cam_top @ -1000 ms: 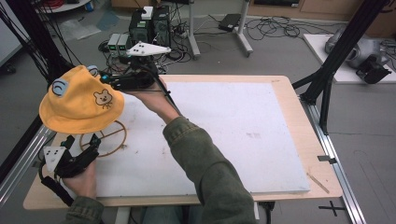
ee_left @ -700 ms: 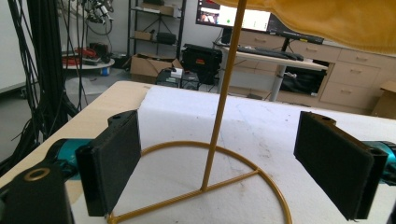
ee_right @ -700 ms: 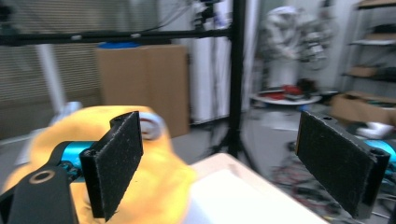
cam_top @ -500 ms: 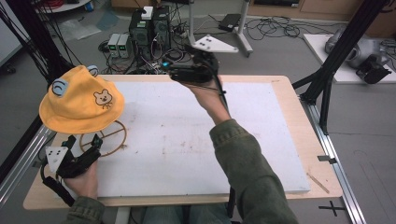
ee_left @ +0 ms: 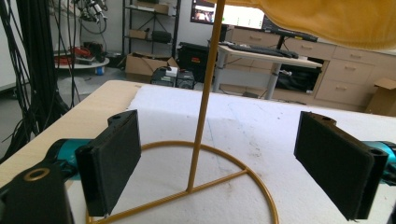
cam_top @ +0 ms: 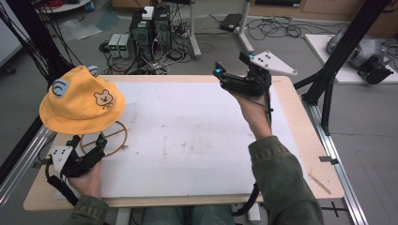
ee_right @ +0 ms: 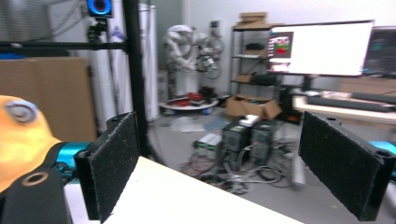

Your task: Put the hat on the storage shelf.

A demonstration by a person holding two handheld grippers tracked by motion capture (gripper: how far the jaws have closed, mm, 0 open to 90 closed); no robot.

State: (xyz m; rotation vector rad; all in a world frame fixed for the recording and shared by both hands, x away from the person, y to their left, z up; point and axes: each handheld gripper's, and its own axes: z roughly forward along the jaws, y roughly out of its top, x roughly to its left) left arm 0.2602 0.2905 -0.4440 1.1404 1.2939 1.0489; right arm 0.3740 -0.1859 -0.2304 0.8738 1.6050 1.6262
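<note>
A yellow hat with a small bear picture and two blue ears is seen sitting on top of a thin gold stand at the left side of the table. The table is covered by a white mat. In the left gripper view, the gold pole of the stand is seen rising from a round wire base, and the yellow brim of the hat is seen at the top. The left gripper is held low at the near left corner of the table, just beside the round base of the stand. Its two black jaws are spread wide apart, with one jaw on each side of the base, and nothing is gripped between them. The pole is not touched by either pad. The right gripper is held up in the air over the far side of the table, well apart from the hat. Its jaws are also spread wide, and nothing is held in them. In the right gripper view, a bit of the yellow hat is seen at the left edge, and a room with a screen and boxes is seen past the table. A green sleeve is seen on the right arm.
</note>
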